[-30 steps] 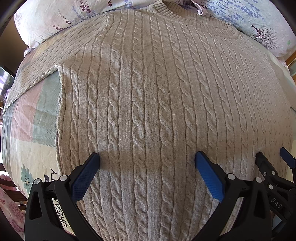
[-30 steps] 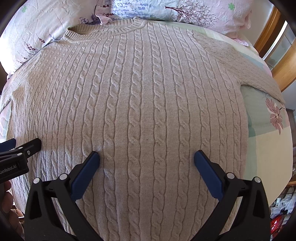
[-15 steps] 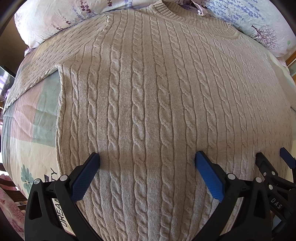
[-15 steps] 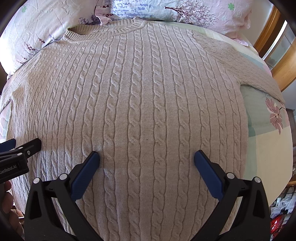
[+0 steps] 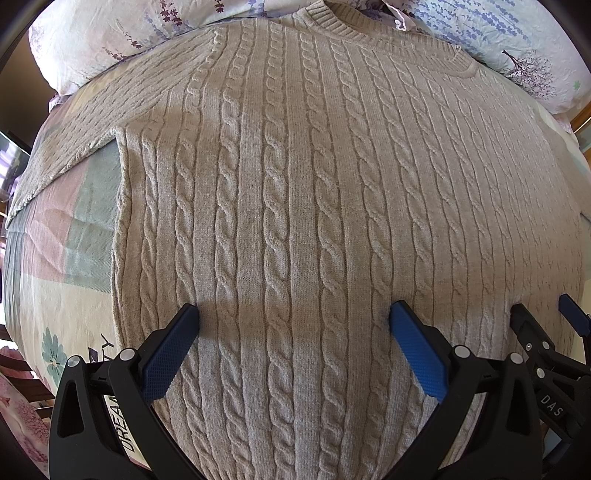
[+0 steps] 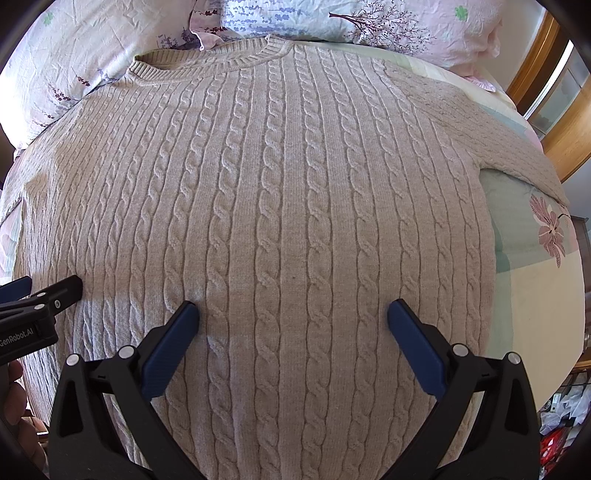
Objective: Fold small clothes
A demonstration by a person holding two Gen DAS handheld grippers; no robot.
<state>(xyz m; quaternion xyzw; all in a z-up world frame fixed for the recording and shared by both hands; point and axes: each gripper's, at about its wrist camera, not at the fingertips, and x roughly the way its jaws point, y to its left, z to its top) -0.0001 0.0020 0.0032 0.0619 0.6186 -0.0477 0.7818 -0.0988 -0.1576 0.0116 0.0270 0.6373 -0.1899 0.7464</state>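
A: Sweater [image 5: 295, 221] spread flat, face up on the bedspread [image 5: 55, 266], collar [image 5: 369, 33] at twelve o'clock against the pillows [image 6: 92, 55], no fold made yet.

B: And the grippers?

A: Left gripper [image 5: 293, 325] hovers over the lower body at six o'clock, jaws spread wide, holding nothing. Right gripper [image 6: 293, 321], same story: gaping, empty.

B: Risks?

A: I'd say chunky cable knit. Pinch only the top layer and the back stays behind, giving a lopsided fold. That left sleeve [image 5: 74, 147] out at nine o'clock could drag and bunch too.
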